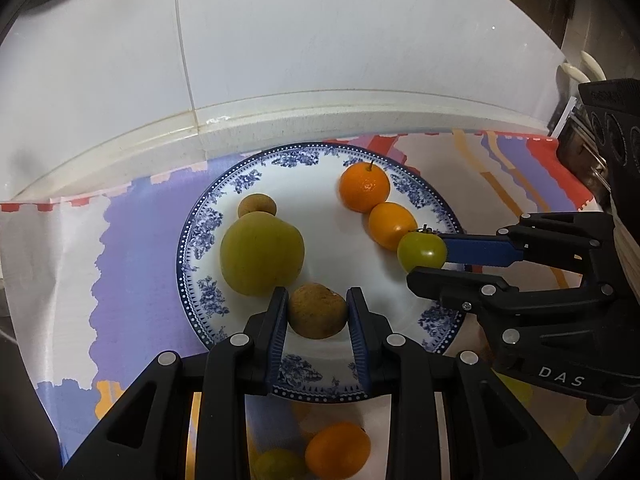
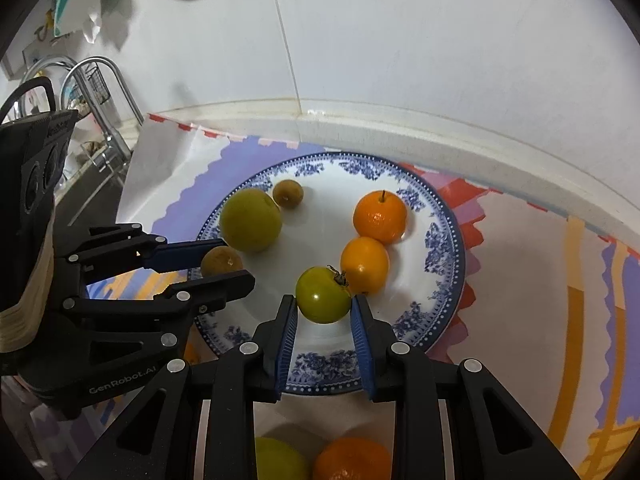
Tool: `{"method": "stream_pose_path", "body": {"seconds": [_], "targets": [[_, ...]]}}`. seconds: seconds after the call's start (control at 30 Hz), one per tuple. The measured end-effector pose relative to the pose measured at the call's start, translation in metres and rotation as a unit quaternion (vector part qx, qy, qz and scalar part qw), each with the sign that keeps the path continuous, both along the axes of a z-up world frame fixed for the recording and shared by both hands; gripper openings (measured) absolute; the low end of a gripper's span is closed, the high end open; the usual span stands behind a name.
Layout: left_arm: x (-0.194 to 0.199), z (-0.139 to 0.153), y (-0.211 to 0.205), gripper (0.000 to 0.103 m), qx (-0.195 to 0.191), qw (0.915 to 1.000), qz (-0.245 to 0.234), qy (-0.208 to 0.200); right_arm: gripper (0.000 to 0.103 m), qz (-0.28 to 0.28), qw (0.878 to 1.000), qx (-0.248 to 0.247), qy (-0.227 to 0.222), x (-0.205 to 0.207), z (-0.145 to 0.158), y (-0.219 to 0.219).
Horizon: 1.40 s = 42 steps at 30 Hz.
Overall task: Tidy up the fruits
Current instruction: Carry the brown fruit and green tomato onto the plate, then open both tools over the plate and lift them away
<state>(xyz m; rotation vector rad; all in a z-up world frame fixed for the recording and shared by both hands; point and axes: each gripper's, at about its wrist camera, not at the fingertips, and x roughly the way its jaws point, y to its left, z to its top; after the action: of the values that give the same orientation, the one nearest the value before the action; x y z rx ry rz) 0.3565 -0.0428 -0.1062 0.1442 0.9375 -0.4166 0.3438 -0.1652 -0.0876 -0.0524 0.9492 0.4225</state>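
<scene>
A blue-and-white plate [image 1: 200, 240] [image 2: 444, 240] lies on a patterned cloth. On it are a large green fruit [image 1: 262, 254] [image 2: 250, 220], a small brown fruit [image 1: 257, 206] [image 2: 288, 193], a stemmed mandarin [image 1: 364, 187] [image 2: 380, 216] and a smooth orange fruit [image 1: 391, 226] [image 2: 365, 265]. My left gripper [image 1: 318, 294] [image 2: 236, 262] is shut on another brown fruit [image 1: 317, 312] [image 2: 220, 262] over the plate's near left part. My right gripper [image 2: 323, 300] [image 1: 426, 258] is shut on a green tomato [image 2: 323, 294] [image 1: 422, 252] beside the smooth orange fruit.
The colourful cloth [image 1: 132, 264] [image 2: 532, 280] runs up to a white ledge and tiled wall [image 1: 320, 40]. An orange fruit [image 1: 337, 450] [image 2: 352, 460] and a green fruit [image 1: 276, 466] [image 2: 280, 460] lie off the plate, near me. A metal rack [image 2: 100, 92] stands far left.
</scene>
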Motion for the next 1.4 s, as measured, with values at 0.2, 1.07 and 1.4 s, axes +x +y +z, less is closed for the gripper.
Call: {"method": "stream_pose_path", "body": {"seconds": [0.2, 1.07, 1.4], "targets": [[0.002, -0.001, 0.001, 0.036, 0.0, 1.0, 0.006, 0.001, 0.029, -0.002, 1.0, -0.002, 0.003, 0.003, -0.004, 0.001], [-0.093, 0.091, 0.031, 0.08, -0.006, 0.9877, 0.075, -0.137, 0.062, -0.073, 0.99, -0.01, -0.123, -0.075, 0.074, -0.007], [-0.144, 0.104, 0.056, 0.089, -0.021, 0.978, 0.119, -0.17, 0.082, -0.13, 0.976, -0.008, -0.176, -0.132, 0.099, -0.007]]}}
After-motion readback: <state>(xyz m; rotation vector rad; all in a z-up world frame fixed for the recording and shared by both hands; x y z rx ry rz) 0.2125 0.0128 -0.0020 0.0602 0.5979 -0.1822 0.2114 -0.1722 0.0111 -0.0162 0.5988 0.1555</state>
